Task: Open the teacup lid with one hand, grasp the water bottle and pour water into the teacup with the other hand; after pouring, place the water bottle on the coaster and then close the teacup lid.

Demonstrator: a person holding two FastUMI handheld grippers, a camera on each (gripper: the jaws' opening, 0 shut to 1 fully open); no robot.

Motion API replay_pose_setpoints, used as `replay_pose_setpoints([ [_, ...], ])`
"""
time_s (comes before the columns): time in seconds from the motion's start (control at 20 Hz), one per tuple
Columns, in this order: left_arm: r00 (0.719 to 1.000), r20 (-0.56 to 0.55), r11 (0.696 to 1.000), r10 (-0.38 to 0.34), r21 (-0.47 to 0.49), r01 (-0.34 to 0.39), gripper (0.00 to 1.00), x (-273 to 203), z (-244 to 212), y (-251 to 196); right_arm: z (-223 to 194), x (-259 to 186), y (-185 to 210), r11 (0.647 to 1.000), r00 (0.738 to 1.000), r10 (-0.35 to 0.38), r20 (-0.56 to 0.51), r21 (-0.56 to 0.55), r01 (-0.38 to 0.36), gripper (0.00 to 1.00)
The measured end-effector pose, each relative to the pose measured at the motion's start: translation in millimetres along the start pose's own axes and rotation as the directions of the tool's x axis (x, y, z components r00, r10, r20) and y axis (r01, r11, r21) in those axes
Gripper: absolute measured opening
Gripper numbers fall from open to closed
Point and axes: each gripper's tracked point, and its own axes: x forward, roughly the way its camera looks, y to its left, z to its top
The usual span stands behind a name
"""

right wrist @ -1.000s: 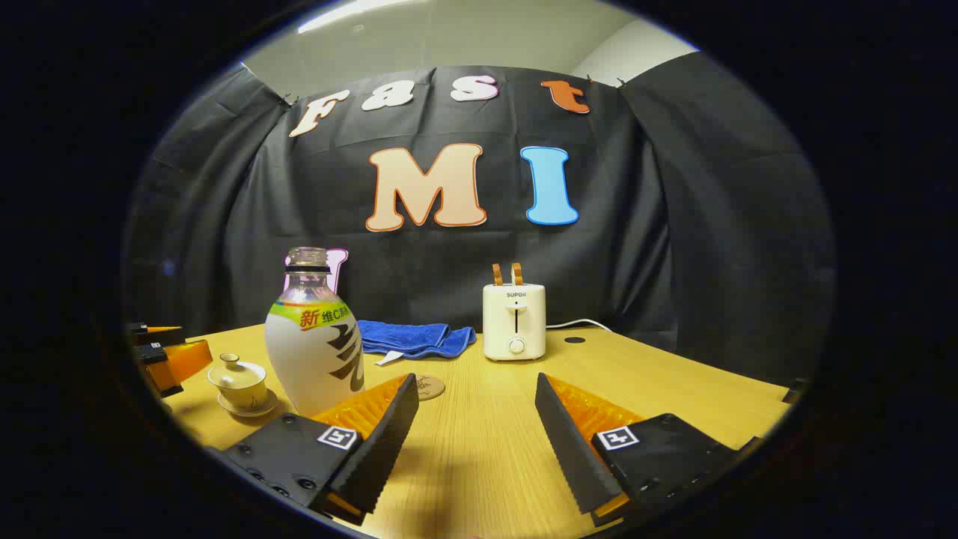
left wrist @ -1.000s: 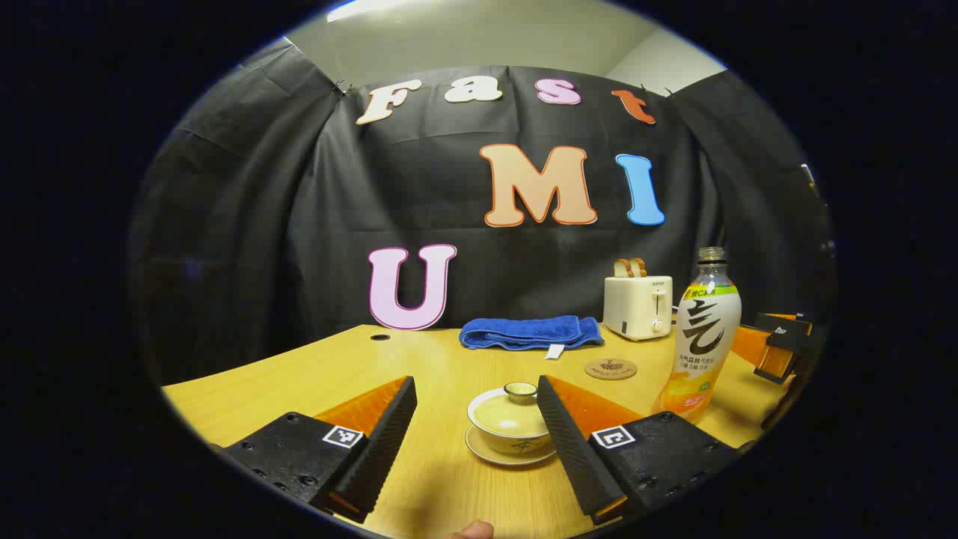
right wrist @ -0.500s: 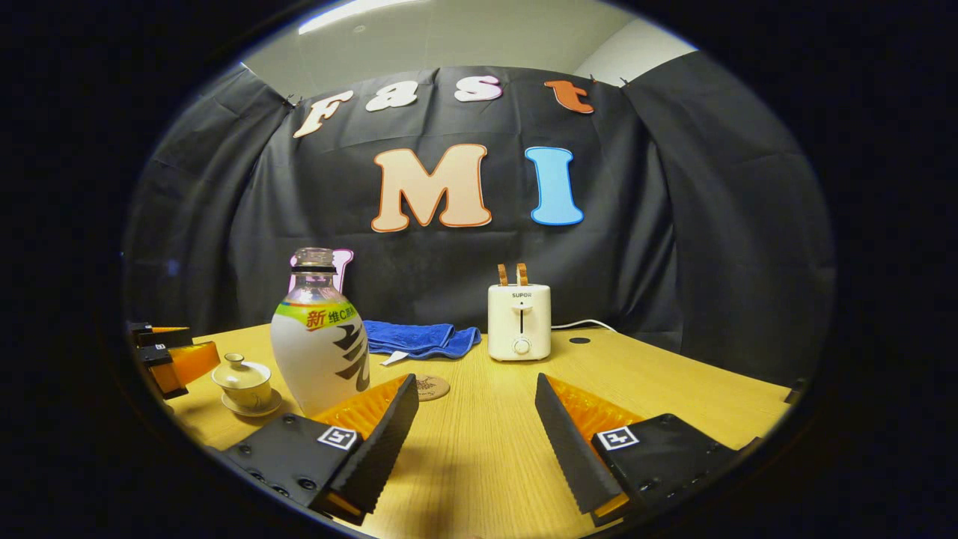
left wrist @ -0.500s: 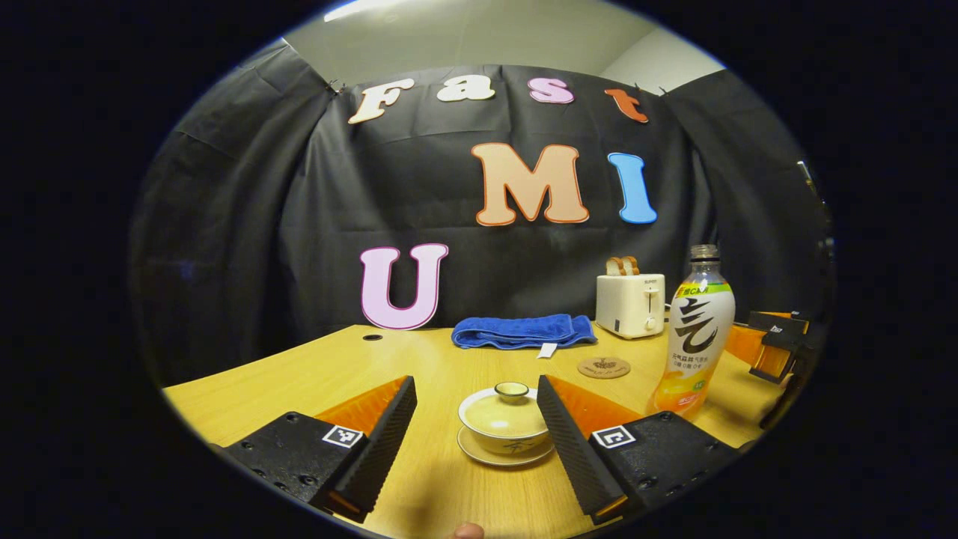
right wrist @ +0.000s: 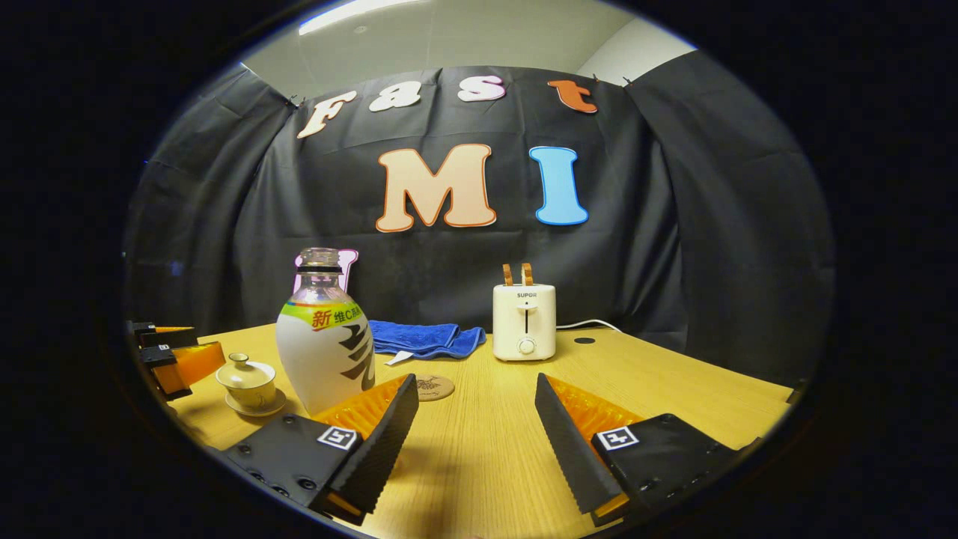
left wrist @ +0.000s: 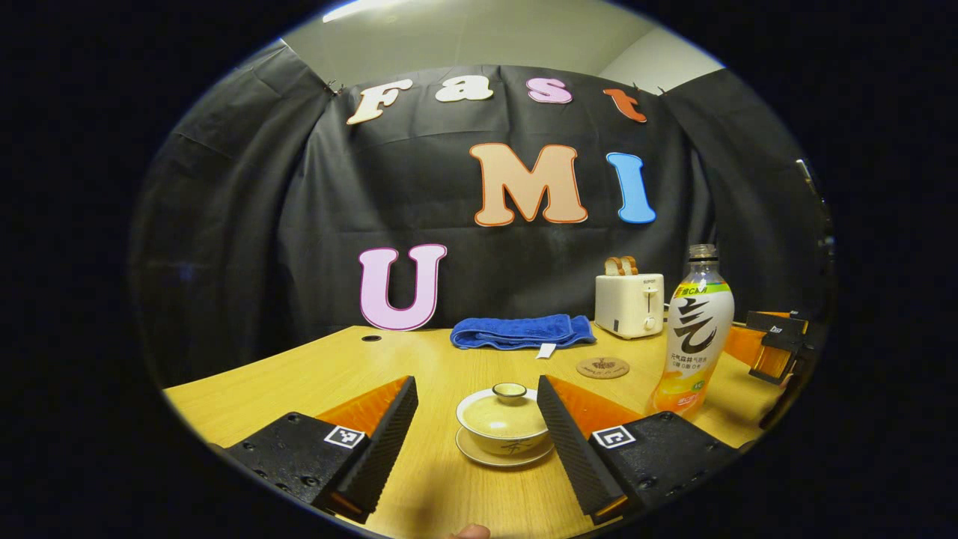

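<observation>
Both grippers gape wide: left gripper (left wrist: 477, 430) straddles the lidded teacup (left wrist: 503, 423); right gripper (right wrist: 476, 430) sits right of the bottle (right wrist: 325, 340).

One teacup (left wrist: 503, 424) stands on one saucer (left wrist: 503, 457), with one lid (left wrist: 506, 410) on top. There is one water bottle (left wrist: 693, 331), one round coaster (left wrist: 602, 367), one blue towel (left wrist: 522, 331) and one toaster (left wrist: 629, 305) holding two slices of toast (left wrist: 620, 265). All rest on one table (left wrist: 314, 367). Two grippers (left wrist: 474, 434) (right wrist: 472, 438) show, each with two fingers.
</observation>
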Motion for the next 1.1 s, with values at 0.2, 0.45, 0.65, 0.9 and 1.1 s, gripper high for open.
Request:
replay_pose_setpoints([
  [0.2,0.999,-0.034,0.999,-0.031,0.026,0.032,0.94,8,-4,-9,0,-1,1,1.0,1.0,0.003,0.0,0.0,-0.003,1.0],
  [0.45,0.995,-0.083,0.996,-0.047,0.07,0.053,0.94,25,-10,-16,-1,0,1,1.0,1.0,0.005,0.001,0.0,-0.005,1.0],
  [0.65,0.984,-0.158,0.991,-0.083,0.089,0.097,0.9,33,-25,-26,-1,0,2,1.0,1.0,0.011,0.0,0.001,-0.011,0.98],
  [0.9,0.983,-0.17,0.99,-0.074,0.106,0.093,0.78,37,-26,-24,-1,0,4,1.0,1.0,0.021,0.0,0.001,-0.021,0.99],
  [1.1,0.982,-0.175,0.99,-0.07,0.11,0.09,0.58,40,-27,-23,-1,1,4,1.0,1.0,0.023,0.0,0.001,-0.023,0.99],
])
